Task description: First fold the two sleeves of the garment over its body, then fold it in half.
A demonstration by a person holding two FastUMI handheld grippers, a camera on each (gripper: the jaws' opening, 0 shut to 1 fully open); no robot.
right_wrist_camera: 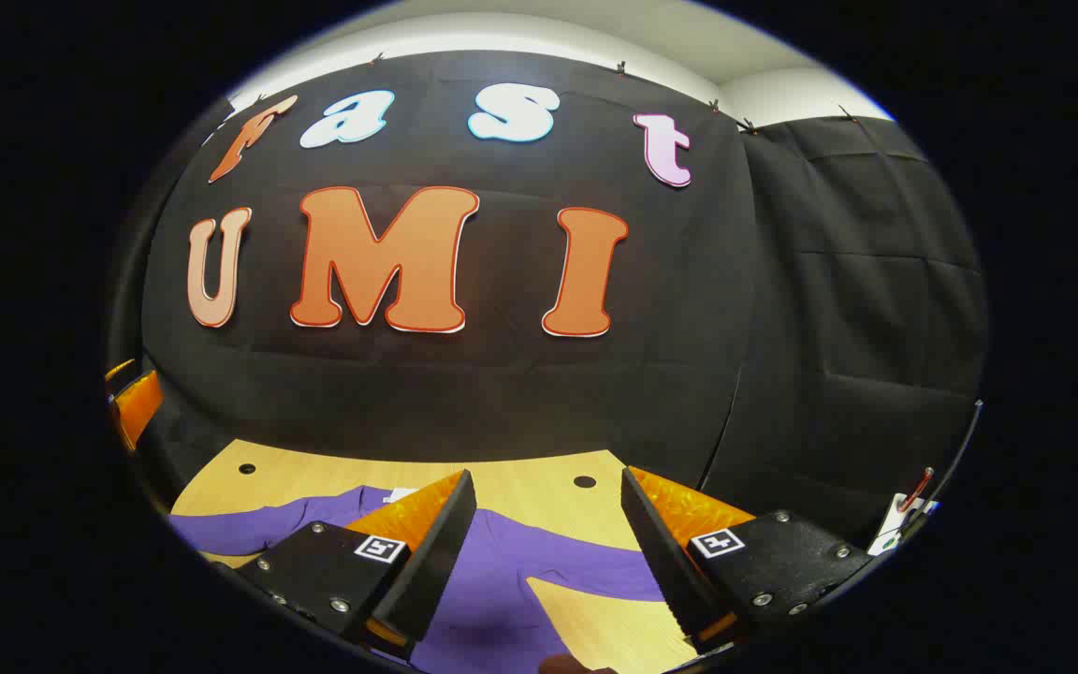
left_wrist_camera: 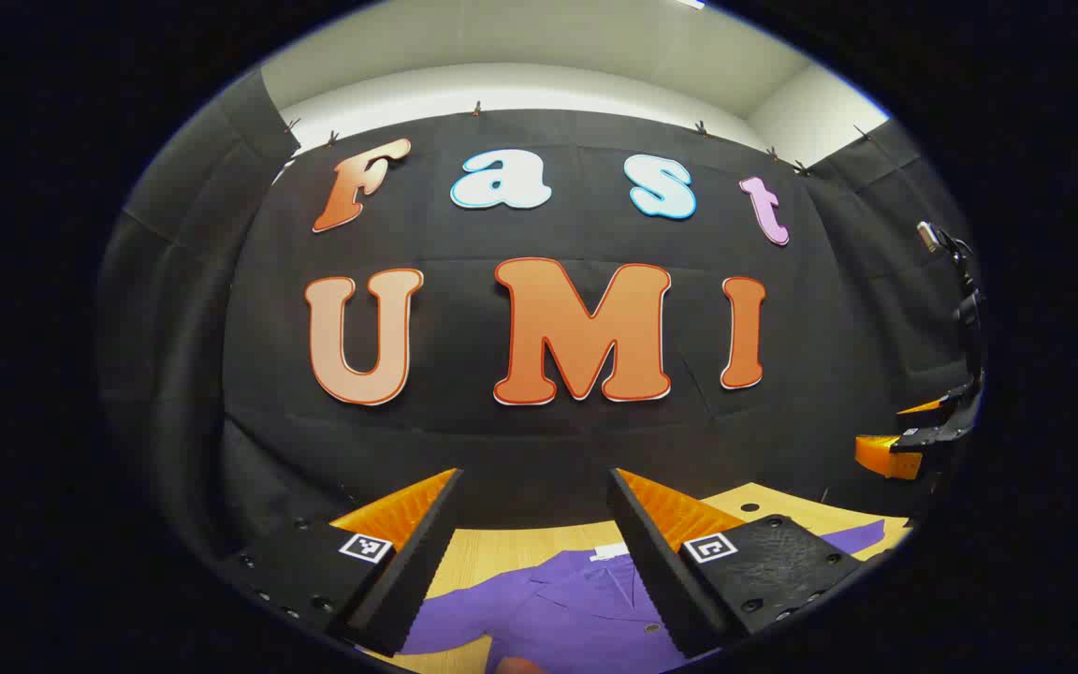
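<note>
Left gripper released, jaws wide, held above purple shirt lying flat on wooden table at 6 o'clock. Right gripper also released, w/ shirt sleeve at 6 o'clock betw. fingers.

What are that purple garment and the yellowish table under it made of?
The purple garment looks like soft matte woven cloth: it lies limp, with a collar and a button. The yellowish table seems to be pale wood or wood-look laminate, with faint grain lines and a smooth finish.
</note>
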